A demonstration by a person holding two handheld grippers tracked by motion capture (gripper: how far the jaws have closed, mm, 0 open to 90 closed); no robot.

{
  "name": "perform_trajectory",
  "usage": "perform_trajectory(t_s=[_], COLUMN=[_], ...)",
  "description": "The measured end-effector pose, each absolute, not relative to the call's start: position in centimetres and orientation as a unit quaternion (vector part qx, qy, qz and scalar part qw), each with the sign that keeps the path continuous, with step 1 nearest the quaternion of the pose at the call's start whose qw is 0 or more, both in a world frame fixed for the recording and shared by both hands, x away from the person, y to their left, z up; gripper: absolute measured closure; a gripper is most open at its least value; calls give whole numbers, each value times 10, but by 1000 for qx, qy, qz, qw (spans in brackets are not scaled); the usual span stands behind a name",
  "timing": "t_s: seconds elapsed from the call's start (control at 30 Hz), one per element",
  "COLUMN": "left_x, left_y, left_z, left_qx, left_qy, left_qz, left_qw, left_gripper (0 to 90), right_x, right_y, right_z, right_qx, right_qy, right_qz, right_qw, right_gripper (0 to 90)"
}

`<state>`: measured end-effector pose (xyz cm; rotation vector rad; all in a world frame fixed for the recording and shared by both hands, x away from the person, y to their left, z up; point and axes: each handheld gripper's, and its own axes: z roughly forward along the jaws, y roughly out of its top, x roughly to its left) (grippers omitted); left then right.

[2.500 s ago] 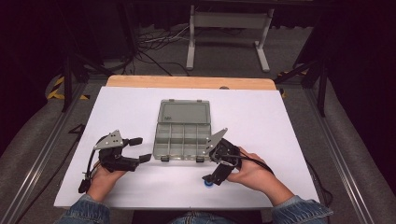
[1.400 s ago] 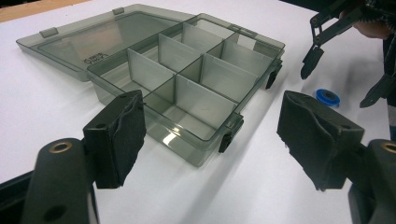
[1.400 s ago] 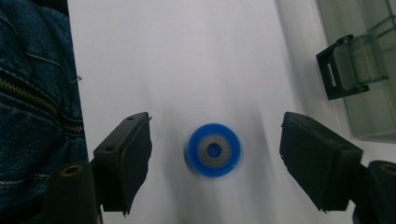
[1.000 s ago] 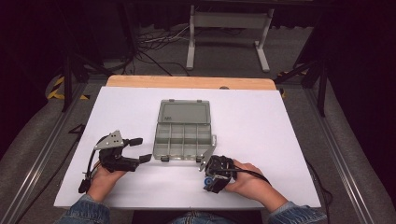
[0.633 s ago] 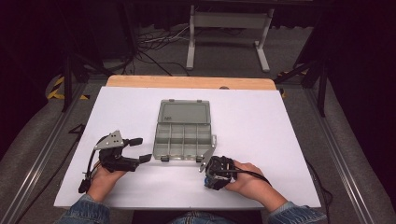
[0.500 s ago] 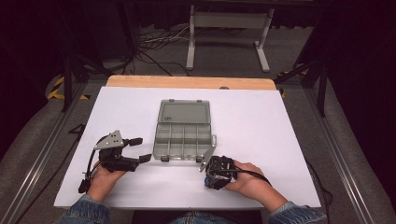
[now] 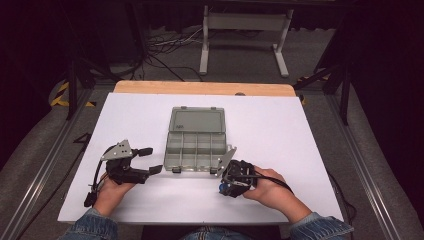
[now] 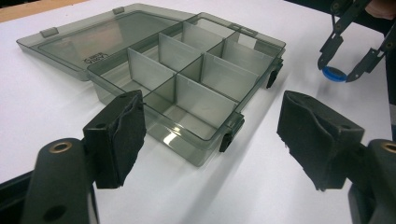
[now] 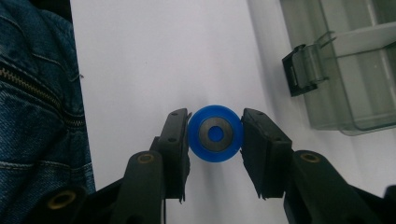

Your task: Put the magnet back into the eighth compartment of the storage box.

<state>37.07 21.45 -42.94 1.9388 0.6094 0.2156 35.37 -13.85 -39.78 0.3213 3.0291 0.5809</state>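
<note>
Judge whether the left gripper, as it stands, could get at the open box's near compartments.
Probably yes. The left gripper stands open, facing the box; the lid lies flat behind and bare table lies between. The right gripper, off to the side on the blue disc, isn't in the way.

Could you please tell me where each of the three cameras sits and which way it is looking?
High view: above the person's side, looking forward and down on the table; both forearms and hands show.
Left gripper view: rides the left gripper, facing the organizer box between its open jaws.
Right gripper view: rides the right gripper, looking down at the blue disc its jaws pinch; a denim-clad leg shows.
Shared: all three show the box; both gripper views show the disc.
</note>
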Motion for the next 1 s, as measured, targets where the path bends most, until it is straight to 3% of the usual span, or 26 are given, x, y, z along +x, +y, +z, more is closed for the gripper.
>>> perform_trajectory(t_s=[1.0], left_x=[371], left_y=[215], left_z=[-429], left_qx=[810], left_qy=[254], left_qz=[90], left_qw=[522], left_gripper=[239], right_x=[373], right_y=[-140], right_z=[-359], right_qx=[109], right_qy=[965], right_qz=[235], right_qw=[45], right_gripper=[624])
